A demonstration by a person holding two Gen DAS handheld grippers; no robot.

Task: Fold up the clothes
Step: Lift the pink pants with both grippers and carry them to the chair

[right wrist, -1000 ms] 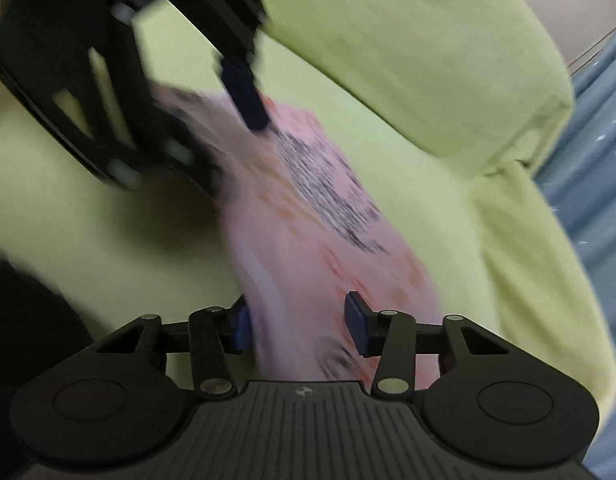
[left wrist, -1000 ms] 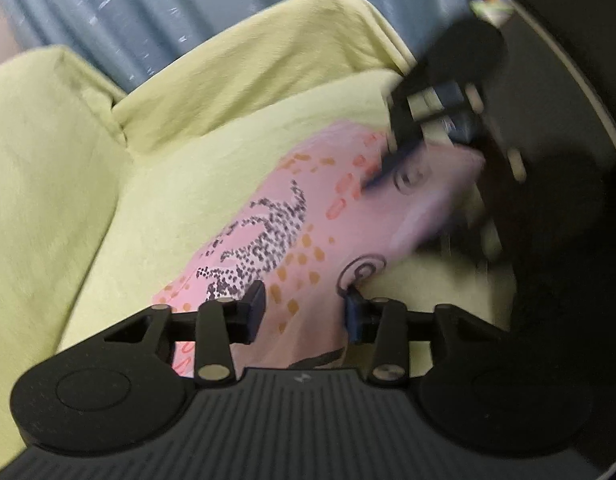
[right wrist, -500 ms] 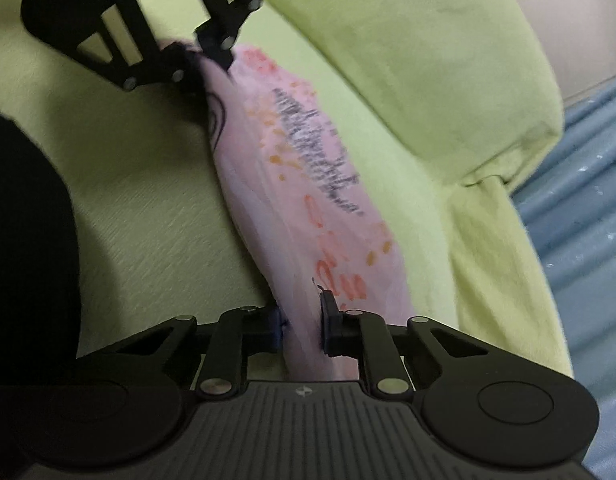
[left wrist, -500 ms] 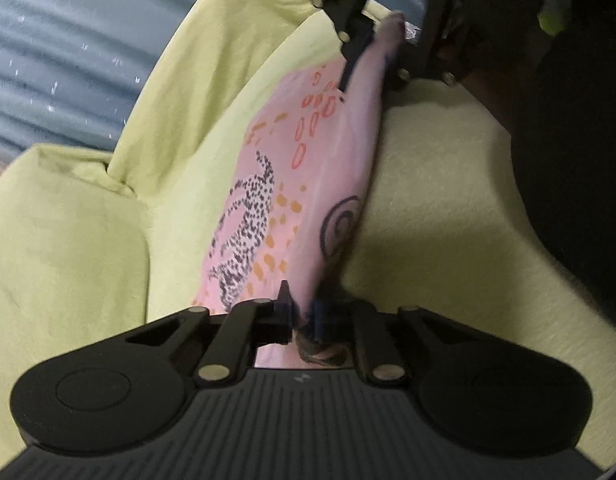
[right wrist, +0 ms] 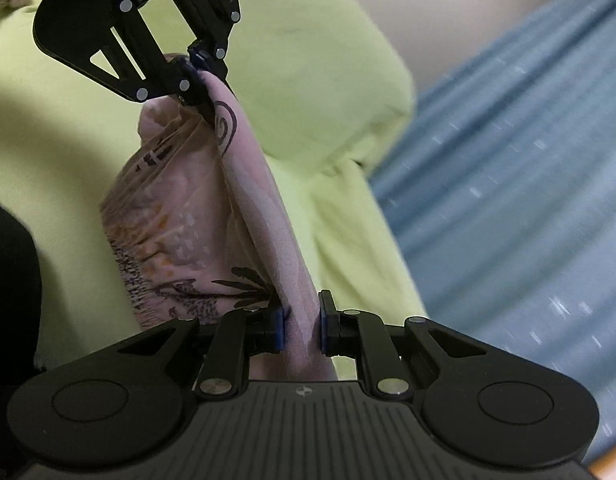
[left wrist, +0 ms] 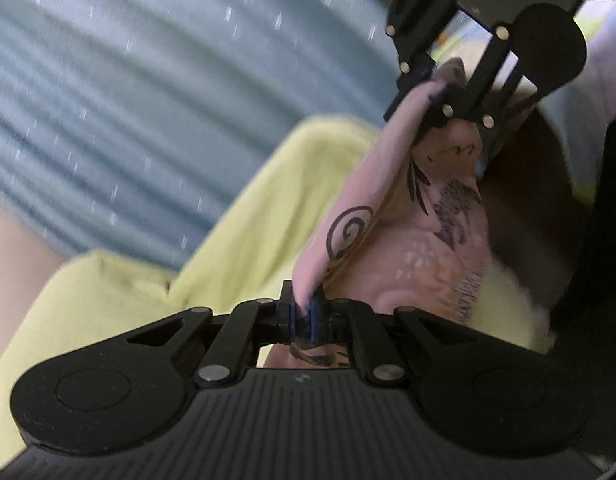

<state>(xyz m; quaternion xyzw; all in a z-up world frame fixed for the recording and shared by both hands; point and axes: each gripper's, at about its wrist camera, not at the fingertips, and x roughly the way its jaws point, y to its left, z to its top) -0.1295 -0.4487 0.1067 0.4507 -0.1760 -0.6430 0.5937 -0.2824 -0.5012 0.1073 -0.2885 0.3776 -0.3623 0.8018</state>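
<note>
1. While the left hand-held gripper (left wrist: 302,312) pinches one end of the pink patterned garment (left wrist: 392,216), its fingers are nearly together on the cloth.
2. Opposite, the right hand-held gripper (right wrist: 301,326) clamps the other end.
3. Between them the garment hangs stretched above the yellow-green sofa (right wrist: 320,80), a blue curtain (left wrist: 147,100) behind.

no readable text, labels or numbers anywhere
</note>
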